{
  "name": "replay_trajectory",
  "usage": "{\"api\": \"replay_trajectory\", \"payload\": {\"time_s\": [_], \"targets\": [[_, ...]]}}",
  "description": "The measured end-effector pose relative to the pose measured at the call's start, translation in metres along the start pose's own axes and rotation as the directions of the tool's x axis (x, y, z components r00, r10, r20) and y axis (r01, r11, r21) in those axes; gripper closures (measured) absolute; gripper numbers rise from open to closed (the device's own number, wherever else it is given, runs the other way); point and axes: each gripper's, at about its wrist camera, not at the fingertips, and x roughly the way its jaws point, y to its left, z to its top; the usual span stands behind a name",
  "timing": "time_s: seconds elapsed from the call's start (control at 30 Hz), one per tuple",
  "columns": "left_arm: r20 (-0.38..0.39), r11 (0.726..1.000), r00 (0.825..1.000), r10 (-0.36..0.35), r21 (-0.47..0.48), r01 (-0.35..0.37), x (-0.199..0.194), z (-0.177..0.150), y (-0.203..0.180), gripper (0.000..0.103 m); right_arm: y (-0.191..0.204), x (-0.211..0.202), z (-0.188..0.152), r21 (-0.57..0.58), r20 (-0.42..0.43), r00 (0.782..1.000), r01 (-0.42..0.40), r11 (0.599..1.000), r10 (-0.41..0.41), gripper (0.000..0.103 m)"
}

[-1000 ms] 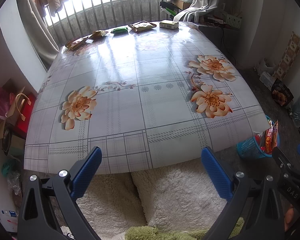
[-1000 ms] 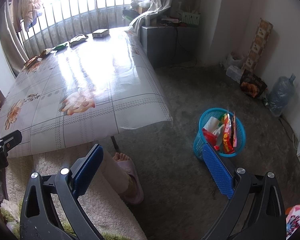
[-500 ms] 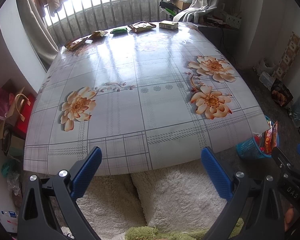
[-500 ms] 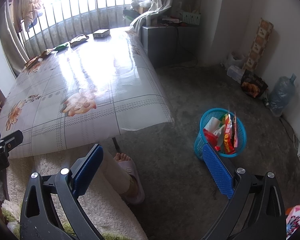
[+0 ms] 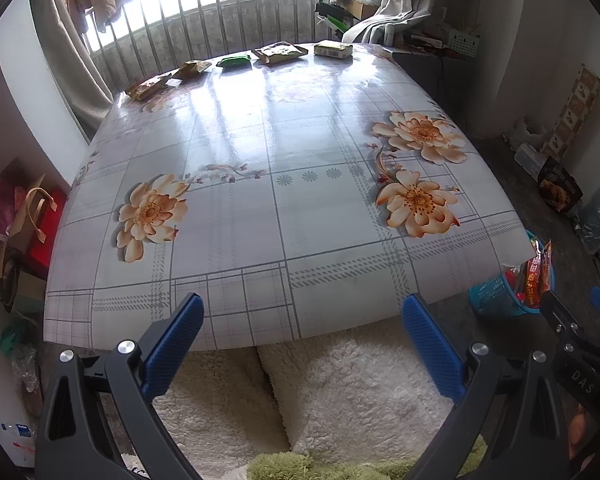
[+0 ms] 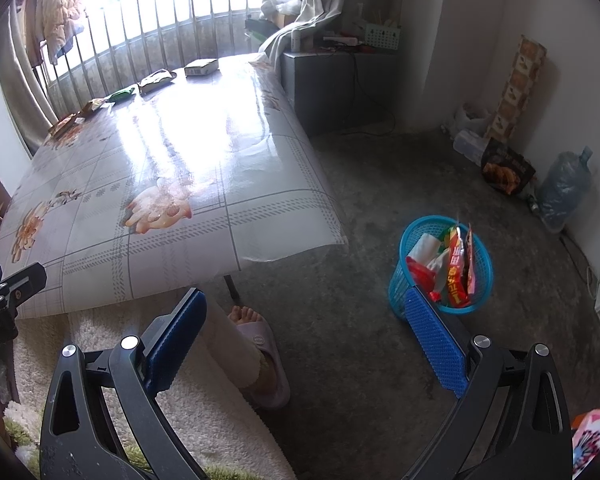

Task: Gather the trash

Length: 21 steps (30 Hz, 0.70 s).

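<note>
Five wrappers (image 5: 278, 53): row along tabletop (image 5: 260, 200) far edge
Basket (image 6: 440, 264): upright red wrapper, writing unreadable
Left tongs (image 5: 302, 346): released
Right tongs (image 6: 306, 344): released

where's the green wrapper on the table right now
The green wrapper lies at the table's far edge by the window railing, in the row of packets, between a brown packet on its left and a larger tan packet on its right.
</note>
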Motion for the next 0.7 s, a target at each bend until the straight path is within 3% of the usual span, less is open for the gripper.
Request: {"api": "replay_trajectory", "payload": {"time_s": [0.7], "targets": [[-0.002, 1.000, 1.000, -0.003, -0.002, 0.003, 0.0000, -0.0016, 0.0001, 0.005, -0.0005, 0.0002, 0.0003, 0.002, -0.003, 1.000, -0.004, 1.000, 0.004, 0.008]]}}
